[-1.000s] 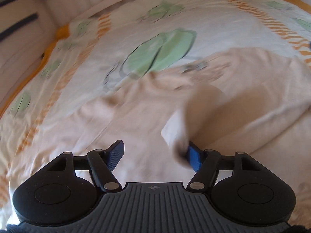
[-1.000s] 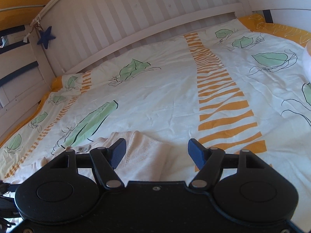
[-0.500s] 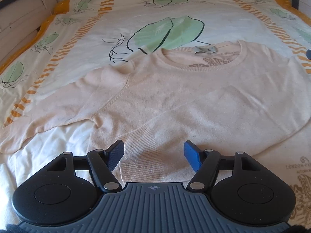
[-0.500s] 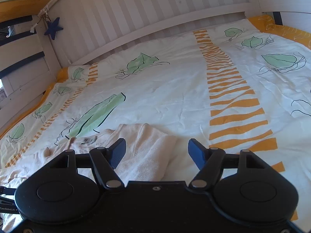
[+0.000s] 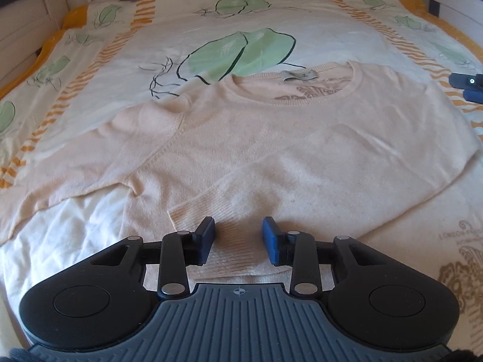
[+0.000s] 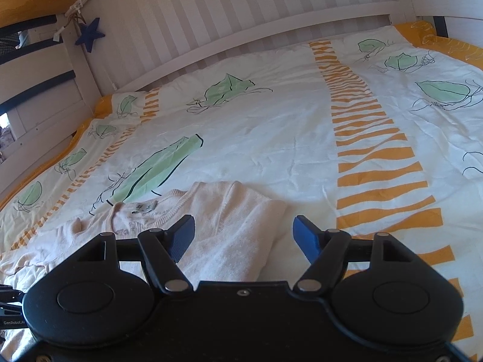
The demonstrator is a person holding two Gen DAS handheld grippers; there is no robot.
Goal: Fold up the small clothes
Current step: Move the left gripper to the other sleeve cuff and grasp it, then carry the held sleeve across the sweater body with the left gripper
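Note:
A pale peach knit sweater (image 5: 271, 138) lies flat on the bed, neck away from me, its right sleeve folded across the body with the ribbed cuff (image 5: 235, 214) lying just ahead of my left gripper (image 5: 238, 236). The left gripper is open, its blue pads either side of the cuff, nothing held. The left sleeve (image 5: 60, 169) stretches out to the left. In the right wrist view the sweater's folded shoulder (image 6: 235, 223) lies under my right gripper (image 6: 244, 238), which is open and empty. The right gripper's fingertips (image 5: 466, 86) show at the left view's right edge.
The bed has a white duvet (image 6: 271, 138) with green leaves and orange stripes. A white slatted headboard (image 6: 241, 15) with a blue star (image 6: 90, 33) stands behind it. Another cream printed cloth (image 5: 452, 247) lies at the near right.
One second ago my left gripper held the sleeve cuff in the air. It has let go; the sleeve now lies folded across the body, and the left jaws have narrowed a little.

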